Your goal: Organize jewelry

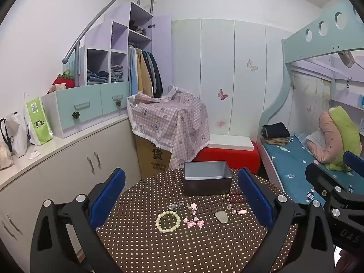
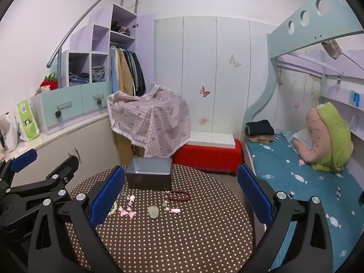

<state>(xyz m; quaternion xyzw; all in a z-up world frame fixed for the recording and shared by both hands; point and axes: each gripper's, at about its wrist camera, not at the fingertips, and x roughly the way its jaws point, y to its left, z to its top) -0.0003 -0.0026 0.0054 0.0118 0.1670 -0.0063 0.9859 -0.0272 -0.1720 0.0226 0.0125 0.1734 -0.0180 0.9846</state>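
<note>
A round table (image 1: 145, 245) with a brown, white-dotted cover fills the lower part of both wrist views. Near its far edge stands a grey metal box (image 1: 207, 177), open at the top; nothing shows inside it from these angles.

The jewelry lies loose on the cover in front of the box. A pale cream bead bracelet (image 1: 168, 222) lies flat toward the left. Just beyond it is a small cluster of silvery beads (image 1: 174, 205), and to its right several little pink charms (image 1: 193, 222) are scattered close together. Farther right sits a pale green stone pendant (image 1: 221, 216), with one more pink piece (image 1: 241, 211) beside it. A dark red bead bracelet (image 2: 179, 195) lies near the right front corner of the box — in the left wrist view it is partly hidden behind a blue pad.

The left gripper (image 1: 182, 199) hangs above the table with its jaws spread wide, holding nothing; the bracelet, charms and pendant show between its blue pads (image 1: 107, 198). The right gripper (image 2: 180, 196) is likewise released, its pads wide apart and empty, well above the cover. Each gripper shows at the edge of the other's view.

Behind the table are a red bench (image 2: 208, 157), a bed (image 2: 302, 170) with a blue sheet to the right, and a cupboard (image 1: 68, 166) to the left.
</note>
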